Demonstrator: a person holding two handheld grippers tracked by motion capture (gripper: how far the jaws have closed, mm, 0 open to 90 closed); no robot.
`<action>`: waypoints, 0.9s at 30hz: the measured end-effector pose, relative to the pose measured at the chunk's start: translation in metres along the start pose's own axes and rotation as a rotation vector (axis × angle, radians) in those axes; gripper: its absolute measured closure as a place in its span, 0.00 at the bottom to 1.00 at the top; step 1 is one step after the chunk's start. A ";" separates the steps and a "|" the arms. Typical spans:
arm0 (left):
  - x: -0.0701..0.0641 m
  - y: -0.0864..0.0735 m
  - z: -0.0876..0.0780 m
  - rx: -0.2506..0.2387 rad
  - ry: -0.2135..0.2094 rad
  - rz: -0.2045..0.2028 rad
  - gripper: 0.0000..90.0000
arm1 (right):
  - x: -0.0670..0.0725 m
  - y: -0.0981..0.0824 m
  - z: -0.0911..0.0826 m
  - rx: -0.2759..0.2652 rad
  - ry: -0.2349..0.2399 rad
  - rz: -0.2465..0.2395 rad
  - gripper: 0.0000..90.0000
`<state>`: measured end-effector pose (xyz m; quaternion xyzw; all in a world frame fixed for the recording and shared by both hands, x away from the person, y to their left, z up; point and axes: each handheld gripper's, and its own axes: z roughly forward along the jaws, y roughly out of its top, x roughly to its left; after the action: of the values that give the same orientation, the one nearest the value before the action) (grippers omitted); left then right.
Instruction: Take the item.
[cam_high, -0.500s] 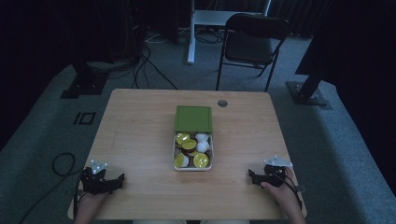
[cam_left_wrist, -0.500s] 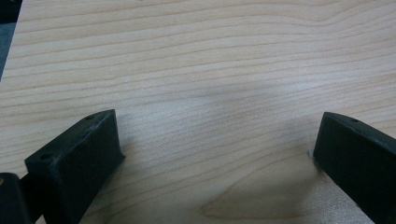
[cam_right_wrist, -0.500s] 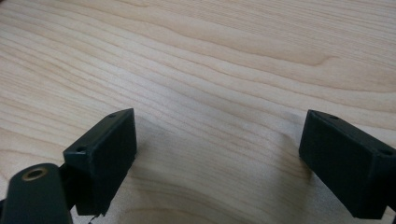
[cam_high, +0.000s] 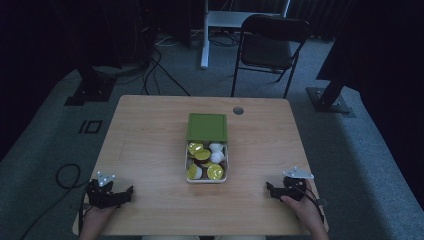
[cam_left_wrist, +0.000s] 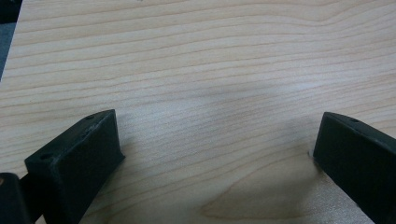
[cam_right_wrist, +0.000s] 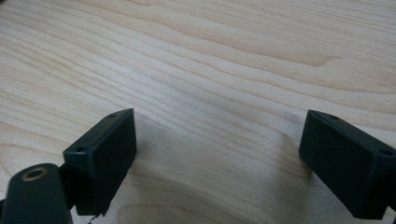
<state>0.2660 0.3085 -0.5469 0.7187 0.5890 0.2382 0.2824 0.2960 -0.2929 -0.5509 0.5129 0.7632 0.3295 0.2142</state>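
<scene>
Behind the wooden table (cam_high: 150, 130) (dim room) stands 1 chair (cam_high: 272, 50).

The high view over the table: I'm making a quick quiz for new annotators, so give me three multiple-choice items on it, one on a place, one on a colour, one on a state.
1. Where is the container of capsules?
A. at the table's middle
B. at the far left corner
C. on the chair

2. What colour is the lid lying just beyond the container?
A. red
B. green
C. white

3. How do the jaws of the right hand-held gripper stand?
A. shut on a capsule
B. shut on the lid
C. open with nothing between them

Answers:
1. A, it sits midway between the two hands on the table.
2. B, the square lid is plainly green.
3. C, the right gripper view shows bare wood between the two spread jaws.
</scene>
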 end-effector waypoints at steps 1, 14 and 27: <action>0.000 0.000 0.000 0.000 0.000 0.000 0.01 | 0.000 0.000 0.000 0.000 -0.005 0.004 0.12; 0.000 0.000 0.000 0.000 0.000 0.000 0.01 | 0.006 0.003 0.000 -0.006 -0.025 0.028 0.15; 0.000 0.000 0.000 0.000 0.000 0.000 0.01 | 0.009 0.018 -0.010 -0.040 -0.012 0.029 0.15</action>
<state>0.2659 0.3085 -0.5470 0.7188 0.5889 0.2382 0.2824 0.2973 -0.2833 -0.5309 0.5213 0.7477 0.3447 0.2245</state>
